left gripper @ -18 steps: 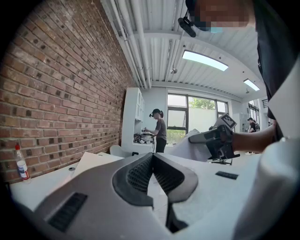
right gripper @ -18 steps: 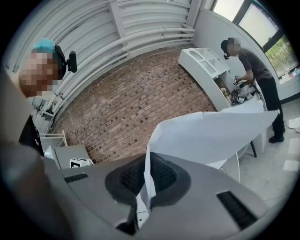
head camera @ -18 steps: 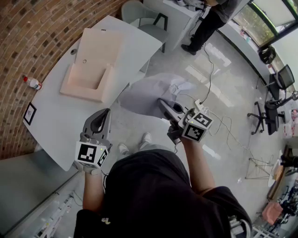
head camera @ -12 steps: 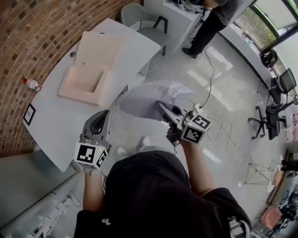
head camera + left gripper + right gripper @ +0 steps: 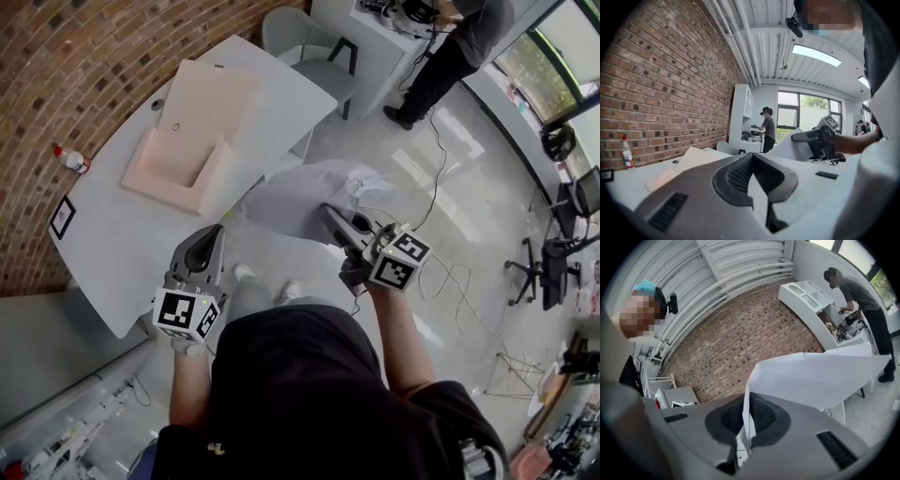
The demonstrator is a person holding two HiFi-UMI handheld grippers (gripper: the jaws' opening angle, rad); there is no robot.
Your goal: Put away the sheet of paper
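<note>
One sheet of paper (image 5: 305, 195), same grip

The head view looks steeply down from above onto the left hand-held gripper (image 5: 208, 234), the right hand-held gripper (image 5: 330, 212), the table (image 5: 112, 234) and the floor (image 5: 487, 187). Each gripper view sits close behind its own jaws, facing about level: the left along the table, the right toward the brick wall (image 5: 740, 338). All three share that wall and the standing person (image 5: 455, 52).

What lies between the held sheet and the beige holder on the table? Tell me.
Only bare white tabletop lies between the sheet of paper in the right gripper and the beige holder, as the head view shows.
</note>
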